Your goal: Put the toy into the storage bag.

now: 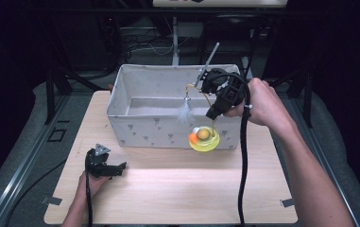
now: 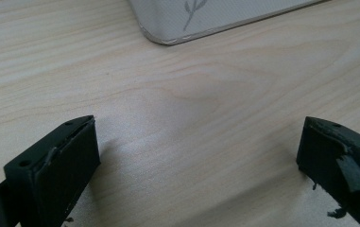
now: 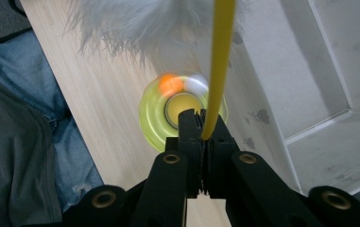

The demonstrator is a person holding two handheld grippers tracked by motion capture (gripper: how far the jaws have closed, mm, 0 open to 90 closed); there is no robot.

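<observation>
Pinching yellow wand (image 3: 219, 61) in right hand-held gripper (image 3: 202, 126).

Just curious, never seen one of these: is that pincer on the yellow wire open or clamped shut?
Clamped shut. The right gripper has its black jaws pressed together on the yellow wire, with the round yellow toy hanging below.

The left gripper (image 2: 201, 165) hovers low over the pale wooden table (image 2: 177, 94), its two black jaws set wide apart with only bare wood grain between them. Ahead, a rounded corner of the grey box (image 2: 201, 19) with a leaf print rests on the table.
</observation>
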